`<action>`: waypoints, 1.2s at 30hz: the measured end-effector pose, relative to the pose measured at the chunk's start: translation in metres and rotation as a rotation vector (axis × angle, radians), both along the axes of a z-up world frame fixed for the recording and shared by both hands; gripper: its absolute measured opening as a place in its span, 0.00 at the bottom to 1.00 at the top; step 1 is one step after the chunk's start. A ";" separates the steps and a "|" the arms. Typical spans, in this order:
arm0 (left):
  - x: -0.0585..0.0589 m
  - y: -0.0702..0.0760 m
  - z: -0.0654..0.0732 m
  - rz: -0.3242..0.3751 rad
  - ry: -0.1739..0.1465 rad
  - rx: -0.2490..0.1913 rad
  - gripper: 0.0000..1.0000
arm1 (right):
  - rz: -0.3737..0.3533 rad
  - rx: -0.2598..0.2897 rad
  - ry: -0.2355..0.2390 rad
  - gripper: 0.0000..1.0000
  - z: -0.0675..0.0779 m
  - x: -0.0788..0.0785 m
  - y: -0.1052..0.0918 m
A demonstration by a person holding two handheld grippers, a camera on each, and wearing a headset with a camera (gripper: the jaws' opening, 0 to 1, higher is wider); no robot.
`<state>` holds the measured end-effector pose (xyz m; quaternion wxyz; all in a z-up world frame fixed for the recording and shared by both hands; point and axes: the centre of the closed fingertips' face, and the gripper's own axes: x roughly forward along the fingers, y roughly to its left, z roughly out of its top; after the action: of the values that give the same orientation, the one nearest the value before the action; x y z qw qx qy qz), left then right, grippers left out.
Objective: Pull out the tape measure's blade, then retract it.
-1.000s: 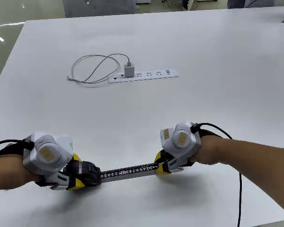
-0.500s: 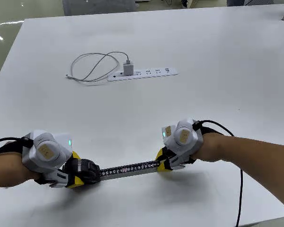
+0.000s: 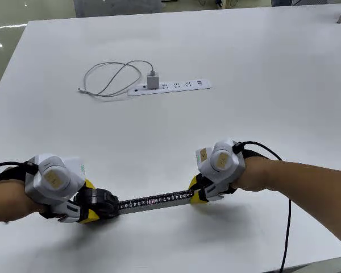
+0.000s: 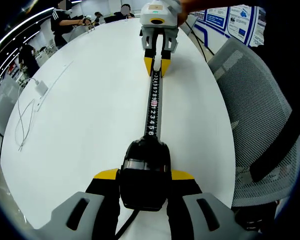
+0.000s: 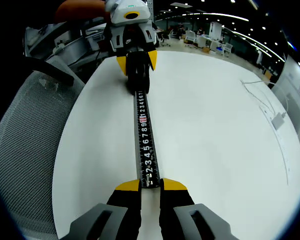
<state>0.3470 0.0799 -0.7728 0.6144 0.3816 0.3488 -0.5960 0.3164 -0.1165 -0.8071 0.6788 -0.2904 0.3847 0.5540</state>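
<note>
Head view: tape measure [image 3: 99, 203] lay on white table [image 3: 244, 68], blade [image 3: 153, 200] drawn out (numerals legible).
Left gripper [image 4: 145, 175]: jaws clamped the tape measure.
Right gripper [image 5: 150, 186]: jaws pinched blade tip.

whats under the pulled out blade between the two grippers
Bare white table lies under the blade; whether they touch is unclear. The blade's tip is hidden between the right gripper's shut jaws, and the case in the left gripper hides the table beneath it.
</note>
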 end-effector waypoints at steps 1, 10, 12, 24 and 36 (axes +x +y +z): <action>0.000 0.000 0.000 -0.002 0.001 0.003 0.31 | 0.001 -0.001 0.000 0.09 0.000 0.000 -0.001; -0.001 -0.001 0.001 0.002 0.005 0.003 0.31 | -0.005 0.001 0.005 0.09 0.000 -0.001 -0.004; -0.001 -0.001 0.002 0.002 0.004 0.004 0.31 | -0.005 -0.001 0.004 0.09 0.000 -0.001 -0.005; 0.000 -0.001 0.001 0.001 0.002 0.009 0.31 | -0.011 -0.003 0.005 0.09 0.000 -0.002 -0.010; 0.000 0.000 0.001 0.003 0.000 0.011 0.31 | -0.019 -0.006 0.008 0.09 0.000 -0.003 -0.014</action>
<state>0.3469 0.0798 -0.7718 0.6132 0.3844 0.3525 -0.5932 0.3138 -0.1308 -0.8067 0.6817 -0.2865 0.3916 0.5476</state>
